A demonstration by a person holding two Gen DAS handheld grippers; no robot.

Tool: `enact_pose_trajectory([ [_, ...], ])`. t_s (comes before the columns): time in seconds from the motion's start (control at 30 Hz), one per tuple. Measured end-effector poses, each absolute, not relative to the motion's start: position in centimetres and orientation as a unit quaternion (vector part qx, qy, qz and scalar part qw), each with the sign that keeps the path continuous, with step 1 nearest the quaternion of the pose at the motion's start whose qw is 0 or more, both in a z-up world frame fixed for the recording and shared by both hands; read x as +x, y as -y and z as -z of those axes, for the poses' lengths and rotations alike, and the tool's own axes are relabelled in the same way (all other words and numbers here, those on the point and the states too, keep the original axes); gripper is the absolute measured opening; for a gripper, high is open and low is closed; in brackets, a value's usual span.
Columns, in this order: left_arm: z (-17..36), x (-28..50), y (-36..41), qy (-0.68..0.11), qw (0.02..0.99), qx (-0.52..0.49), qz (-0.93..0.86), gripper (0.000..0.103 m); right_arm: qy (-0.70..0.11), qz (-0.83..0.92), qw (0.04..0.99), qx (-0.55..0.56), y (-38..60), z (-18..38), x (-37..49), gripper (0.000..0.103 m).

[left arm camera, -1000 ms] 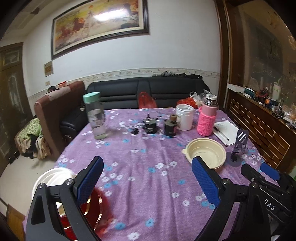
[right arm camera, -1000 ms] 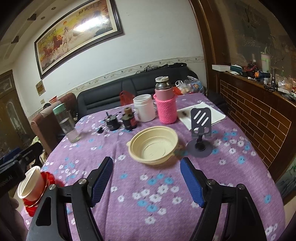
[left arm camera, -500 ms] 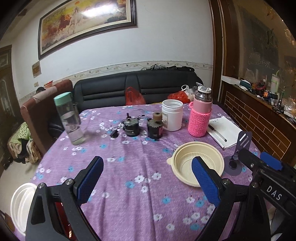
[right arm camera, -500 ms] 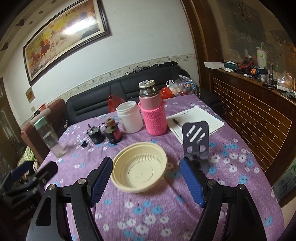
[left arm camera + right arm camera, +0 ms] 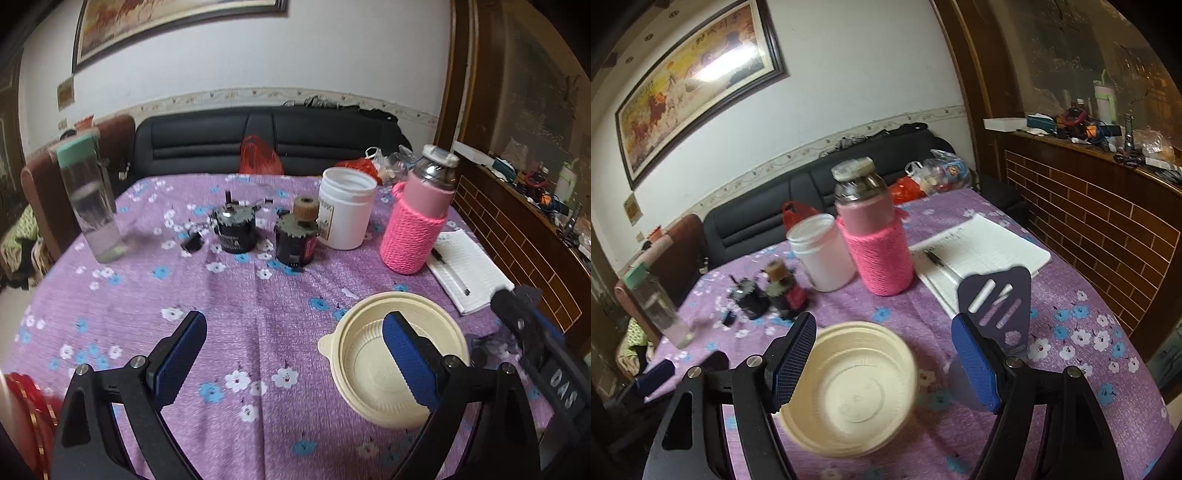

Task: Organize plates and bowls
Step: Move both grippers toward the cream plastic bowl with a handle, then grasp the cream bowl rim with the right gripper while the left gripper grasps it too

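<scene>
A cream plastic bowl (image 5: 373, 363) sits upright on the purple flowered tablecloth (image 5: 236, 295). In the right wrist view the bowl (image 5: 849, 391) lies between my right gripper's (image 5: 882, 365) blue pads, which stand wide open around it without touching. My left gripper (image 5: 293, 354) is open and empty; its right finger overlaps the bowl in view. The right gripper's body shows at the left wrist view's right edge (image 5: 543, 354). A red object (image 5: 26, 398) shows at the lower left, blurred.
Behind the bowl stand a pink knit-sleeved flask (image 5: 875, 236), a white jar (image 5: 820, 254), two small black devices (image 5: 295, 240), a clear bottle with a green cap (image 5: 88, 199), a notebook with a pen (image 5: 979, 254) and a dark phone stand (image 5: 997, 306). A black sofa (image 5: 266, 144) lies beyond.
Both grippers have moved forward and rightward toward the bowl. The bowl now lies between the right gripper's fingers. The white container at the left has left the view.
</scene>
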State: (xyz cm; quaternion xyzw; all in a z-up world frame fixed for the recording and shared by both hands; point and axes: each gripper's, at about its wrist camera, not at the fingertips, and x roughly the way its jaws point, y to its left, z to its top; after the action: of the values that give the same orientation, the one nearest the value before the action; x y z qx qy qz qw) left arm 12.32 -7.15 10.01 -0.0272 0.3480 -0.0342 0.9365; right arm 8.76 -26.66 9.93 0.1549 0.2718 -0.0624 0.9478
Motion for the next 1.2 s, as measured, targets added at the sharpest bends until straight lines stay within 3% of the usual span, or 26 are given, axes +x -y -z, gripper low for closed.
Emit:
enact_pose_trajectory([
  [0.27, -6.1, 15.8, 7.9, -0.393, 0.915, -0.081, 0.042, 0.096, -0.33, 0.053, 0.931, 0.15, 27.3, -6.5, 10.7, 0.079],
  [0.5, -3.9, 16.2, 9.3, -0.406, 0.911, -0.044, 0.05, 0.095, -0.351, 0.055, 0.925, 0.136, 27.0, -5.0, 11.2, 0.076],
  [0.7, -3.1, 16.7, 9.5, -0.418, 0.905, -0.043, 0.066, 0.086, -0.352, 0.064, 0.927, 0.11, 26.5, -4.7, 11.3, 0.071],
  [0.77, -2.9, 16.7, 9.4, -0.421, 0.904, -0.048, 0.065, 0.086, -0.343, 0.051, 0.929, 0.129, 26.7, -5.1, 10.8, 0.067],
  [0.93, -3.2, 16.8, 8.7, -0.418, 0.904, -0.06, 0.063, 0.086, -0.342, -0.036, 0.899, 0.272, 30.2, -7.0, 8.8, 0.067],
  [1.0, -3.0, 17.0, 8.7, -0.423, 0.901, -0.064, 0.07, 0.086, -0.352, -0.035, 0.893, 0.277, 30.6, -7.1, 8.8, 0.067],
  [1.07, -2.8, 17.1, 8.8, -0.429, 0.898, -0.067, 0.075, 0.08, -0.372, -0.018, 0.889, 0.266, 30.3, -6.3, 9.3, 0.067],
  [1.13, -2.5, 17.3, 9.0, -0.437, 0.893, -0.067, 0.082, 0.066, -0.403, -0.015, 0.877, 0.262, 29.6, -4.8, 10.2, 0.066],
  [1.2, -2.0, 17.4, 9.1, -0.445, 0.888, -0.071, 0.088, 0.062, -0.413, -0.012, 0.874, 0.257, 29.0, -3.9, 10.7, 0.06],
])
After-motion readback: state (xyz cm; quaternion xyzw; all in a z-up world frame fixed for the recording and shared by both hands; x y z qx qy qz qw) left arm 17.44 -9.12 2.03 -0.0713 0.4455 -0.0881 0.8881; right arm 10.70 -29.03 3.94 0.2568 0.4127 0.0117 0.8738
